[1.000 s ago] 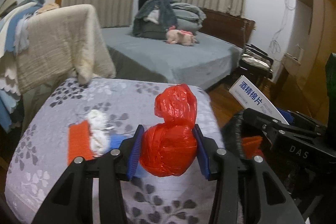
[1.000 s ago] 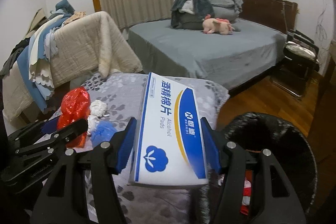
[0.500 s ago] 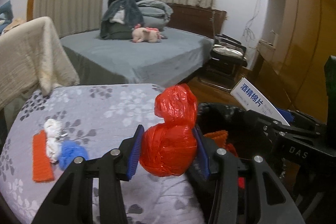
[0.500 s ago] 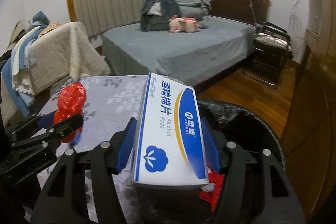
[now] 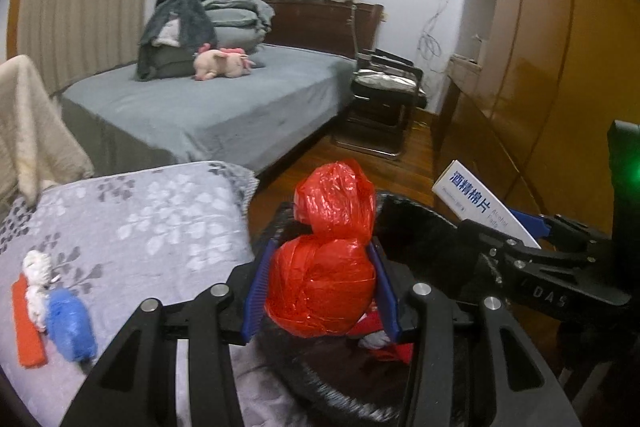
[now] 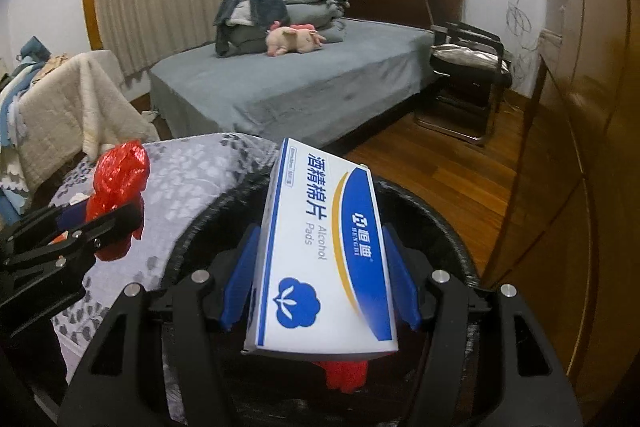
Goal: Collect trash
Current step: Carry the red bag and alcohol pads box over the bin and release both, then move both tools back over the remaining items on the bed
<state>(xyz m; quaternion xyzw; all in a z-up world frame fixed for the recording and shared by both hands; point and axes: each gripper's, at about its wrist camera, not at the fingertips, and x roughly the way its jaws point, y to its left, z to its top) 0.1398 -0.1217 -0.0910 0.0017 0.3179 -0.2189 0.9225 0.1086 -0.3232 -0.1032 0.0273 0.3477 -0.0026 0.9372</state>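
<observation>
Right gripper [image 6: 320,291] clamps a white-blue alcohol pads box [image 6: 320,251], tilted, above a black bin [image 6: 448,227]; red trash [image 6: 346,373] inside it. At left, left gripper [image 6: 100,223] grips a red bag [image 6: 118,175] over the floral cover [image 6: 192,179]. Grey bed [image 6: 288,87] with pink plush [image 6: 294,41] behind, chair [image 6: 468,75] to its right.
</observation>
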